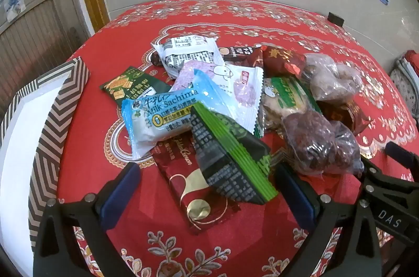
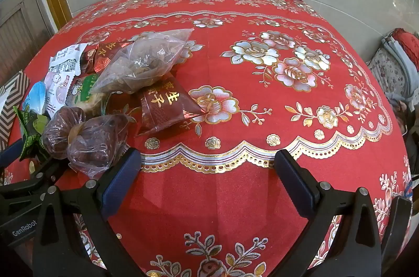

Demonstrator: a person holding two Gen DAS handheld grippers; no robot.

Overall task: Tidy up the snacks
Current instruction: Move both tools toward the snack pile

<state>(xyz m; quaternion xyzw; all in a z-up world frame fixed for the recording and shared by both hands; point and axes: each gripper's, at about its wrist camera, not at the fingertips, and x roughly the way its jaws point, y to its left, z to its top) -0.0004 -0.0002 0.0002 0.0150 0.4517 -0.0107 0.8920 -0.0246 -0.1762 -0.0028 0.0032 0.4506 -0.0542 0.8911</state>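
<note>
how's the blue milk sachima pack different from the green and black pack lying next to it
The milk sachima pack is pale blue and partly see-through with a white cake showing; the green and black pack is opaque, dark and green-striped. The green and black pack overlaps the sachima pack's right end and lies nearer the left gripper. Both are sealed single snacks in the pile.

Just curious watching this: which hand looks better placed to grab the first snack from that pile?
Left, probably. The left hand-held gripper is open with the green-striped black packet between its fingers. The right hand-held gripper is open over bare tablecloth, with the pile off to its left.
</note>
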